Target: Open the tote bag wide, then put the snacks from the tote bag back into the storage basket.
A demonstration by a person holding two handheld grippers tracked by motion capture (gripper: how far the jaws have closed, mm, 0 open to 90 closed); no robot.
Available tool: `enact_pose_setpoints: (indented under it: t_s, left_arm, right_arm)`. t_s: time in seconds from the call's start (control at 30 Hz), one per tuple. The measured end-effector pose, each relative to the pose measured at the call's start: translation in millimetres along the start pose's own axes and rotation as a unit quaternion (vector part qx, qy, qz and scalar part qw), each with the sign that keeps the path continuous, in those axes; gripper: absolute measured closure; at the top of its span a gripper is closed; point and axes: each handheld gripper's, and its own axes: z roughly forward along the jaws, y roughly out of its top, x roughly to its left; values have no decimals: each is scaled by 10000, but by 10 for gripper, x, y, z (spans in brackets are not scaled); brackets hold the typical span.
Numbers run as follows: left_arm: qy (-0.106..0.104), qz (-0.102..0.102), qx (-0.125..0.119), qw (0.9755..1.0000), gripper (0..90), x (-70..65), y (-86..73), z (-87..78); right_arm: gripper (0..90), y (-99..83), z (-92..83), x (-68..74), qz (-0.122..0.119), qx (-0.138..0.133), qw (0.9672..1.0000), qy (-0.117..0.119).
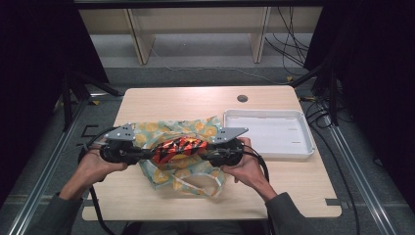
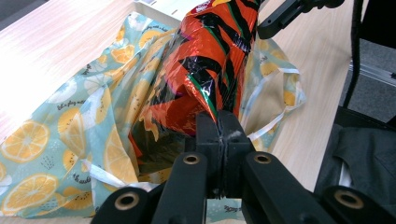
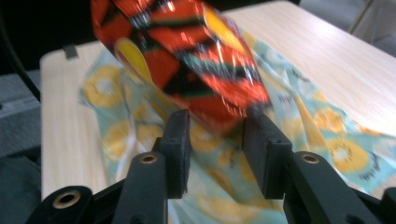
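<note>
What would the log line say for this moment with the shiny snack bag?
left gripper: shut on shiny red-and-black foil snack bag | right gripper: open around bag's other end | underneath: lemon-print fabric tote bag

The snack packet (image 3: 187,60) is motion-blurred in the right gripper view, its top cut off; its print is unreadable. It hides part of the lemon-print bag (image 1: 195,129).

High overhead, two close tongs cameras, sharing the snack packet (image 1: 178,149).
</note>
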Motion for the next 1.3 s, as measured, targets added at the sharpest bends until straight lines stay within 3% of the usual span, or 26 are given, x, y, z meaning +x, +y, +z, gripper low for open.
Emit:
enact_pose_setpoints:
  t_s: [0.1, 0.23, 0.27, 0.3, 0.33, 0.4, 0.43, 0.47, 0.57, 0.7, 0.73, 0.77, 0.83, 0.9, 0.93, 1.13, 1.3]
  left_arm:
    - [-11, 2, -11, 10000, 885, 9, 16, -16]
    - [-62, -94, -40, 9999, 879, 22, 11, -29]
    - [-57, -109, -40, 9999, 876, 31, 6, -27]
    - [-57, -134, -37, 9999, 875, 39, 1, -26]
    - [-47, -161, -31, 9999, 874, 48, -4, -24]
    - [-80, -234, -48, 9997, 872, 61, -18, -14]
    - [-60, -209, -41, 9998, 872, 64, -23, -12]
    - [-72, -232, -28, 9997, 870, 65, -30, -7]
    - [-64, -280, -31, 9996, 866, 73, -40, -7]
    - [-53, -283, -21, 9996, 860, 86, -49, -11]
    - [-71, -287, -31, 9996, 860, 97, -56, -15]
    - [-76, -281, -26, 9996, 856, 104, -57, -19]
    - [-56, -358, -44, 9993, 853, 105, -57, -20]
    - [-56, -363, -52, 9993, 847, 103, -58, -19]
    - [-54, -367, -54, 9993, 839, 102, -59, -19]
    - [96, -251, 19, 9996, 723, 62, -51, -59]
    - [495, -232, 56, 9985, 473, 0, -82, -132]
  right_arm:
    - [627, 39, -7, 10, -97, -93, 9998, 117]
    - [631, 52, -22, 18, -7, -356, 9992, 180]
    - [630, 54, -30, 33, 113, -424, 9988, 220]
    - [631, 65, -40, 15, 46, -447, 9986, 278]
    - [630, 66, -39, 38, 155, -520, 9983, 215]
    - [635, 78, -21, 22, 27, -596, 9980, 202]
    - [638, 82, -25, 16, 20, -544, 9983, 227]
    - [645, 80, -19, 47, 262, -470, 9982, 277]
    - [674, 83, 19, 37, 286, -500, 9978, 319]
    - [731, 91, 50, 51, 188, -490, 9980, 360]
    - [775, 90, 61, 45, 73, -598, 9979, 221]
    - [846, 89, 44, 60, 312, -470, 9977, 369]
    - [867, 88, 51, 47, 304, -516, 9972, 446]
    - [895, 90, 52, 32, 222, -535, 9978, 333]
    - [900, 89, 57, 54, 434, -482, 9969, 454]
    - [900, 99, 68, 61, 561, -570, 9961, 369]
    - [900, 111, 68, 46, 632, -518, 9955, 482]
